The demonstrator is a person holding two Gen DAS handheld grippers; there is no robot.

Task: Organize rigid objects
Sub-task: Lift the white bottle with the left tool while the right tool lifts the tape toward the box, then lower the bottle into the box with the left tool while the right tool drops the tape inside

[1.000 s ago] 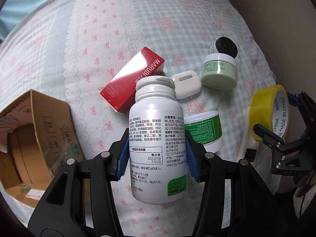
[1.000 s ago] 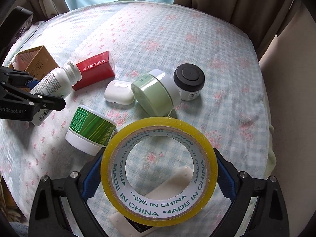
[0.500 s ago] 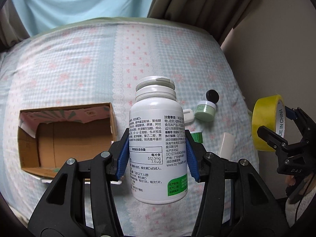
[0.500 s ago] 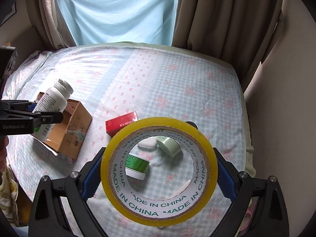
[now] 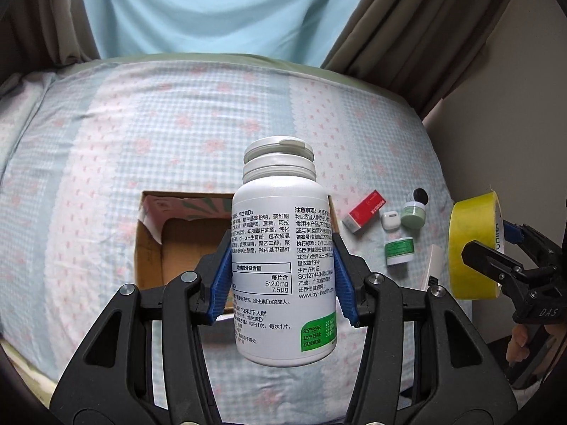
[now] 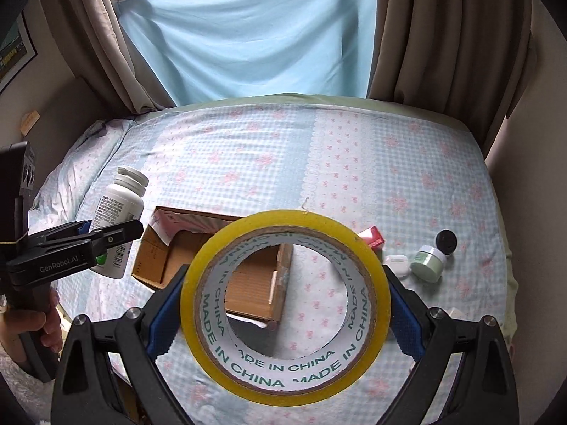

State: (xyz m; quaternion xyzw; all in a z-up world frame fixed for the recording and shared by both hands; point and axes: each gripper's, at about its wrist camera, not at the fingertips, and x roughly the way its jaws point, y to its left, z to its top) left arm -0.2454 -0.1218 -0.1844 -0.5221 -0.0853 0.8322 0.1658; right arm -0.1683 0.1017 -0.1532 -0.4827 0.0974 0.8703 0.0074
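Two grippers hang above a bed (image 6: 248,148) with a blue-and-pink checked cover; a second ago the cameras sat much closer to the bed, so the objects now look far smaller. An open cardboard box (image 5: 166,244), at the frame edge back then, lies below both grippers, its right part hidden behind the bottle. The right gripper (image 6: 285,313) has its blue pads pressed on the rim of a yellow tape roll (image 6: 285,313), whose core reads "MADE IN CHINA"; the roll blocks much of that view. The left gripper (image 5: 281,267), marked "GenRobot.AI", pinches a white pill bottle (image 5: 281,262); its Chinese label shows "512.0mg" and "www.by-health.com". To the right on the bed lie a red carton (image 5: 365,212), a green-labelled tub (image 5: 399,250), a pale green jar (image 5: 413,215), an earbud case (image 5: 389,219) and a black-lidded jar (image 5: 420,196); their lettering is too small to read.
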